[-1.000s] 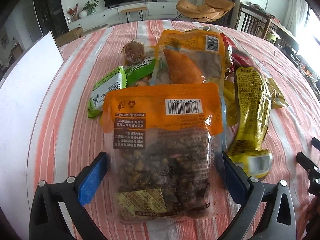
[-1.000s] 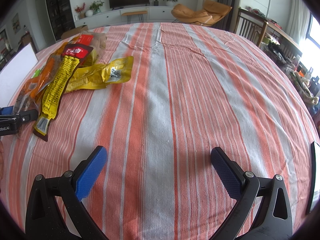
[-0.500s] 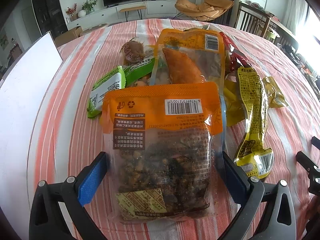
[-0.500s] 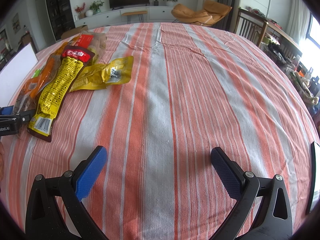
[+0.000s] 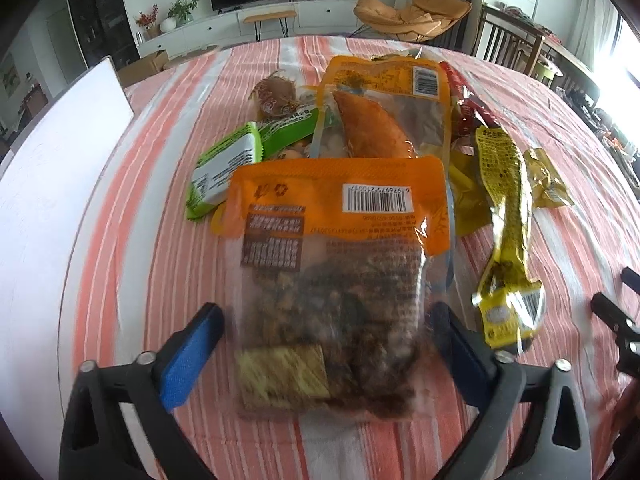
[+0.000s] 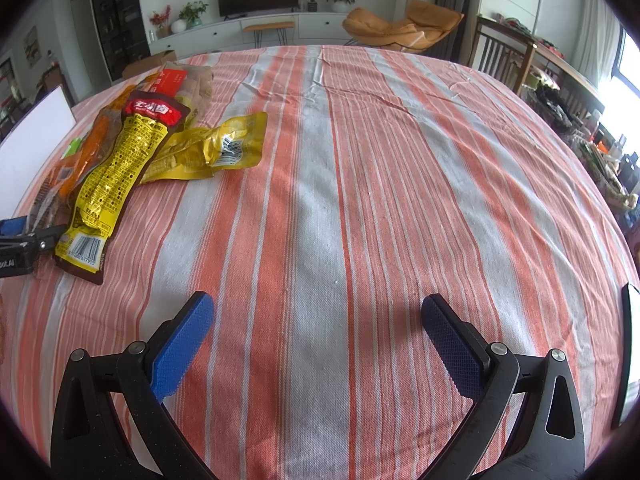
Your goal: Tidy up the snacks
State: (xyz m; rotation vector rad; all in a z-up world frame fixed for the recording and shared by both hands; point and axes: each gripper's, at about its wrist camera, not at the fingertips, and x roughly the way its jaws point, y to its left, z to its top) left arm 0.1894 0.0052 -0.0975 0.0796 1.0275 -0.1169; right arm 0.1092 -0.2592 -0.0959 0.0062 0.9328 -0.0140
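Observation:
A pile of snack packs lies on the striped tablecloth point(image 5: 132, 208). The nearest is an orange-topped clear pouch of dark snacks point(image 5: 336, 264), lying between the fingers of my left gripper point(image 5: 324, 336), which is open around its lower end. Behind it are a second orange pouch point(image 5: 384, 112), green packs point(image 5: 228, 164), a long yellow pack point(image 5: 504, 216) and a crumpled yellow pack point(image 5: 548, 184). My right gripper point(image 6: 316, 332) is open and empty over bare cloth, with the long yellow pack point(image 6: 116, 172) far to its left.
A white board point(image 5: 52, 148) stands along the table's left edge. The left gripper's tip point(image 6: 24, 240) shows at the right wrist view's left edge. A dark flat object point(image 6: 628, 356) lies at the table's right edge. Chairs stand beyond the table.
The long yellow pack has slid nearer and lies straighter beside the orange pouch. The left gripper view is now slightly blurred at the pouch. The right gripper has not moved.

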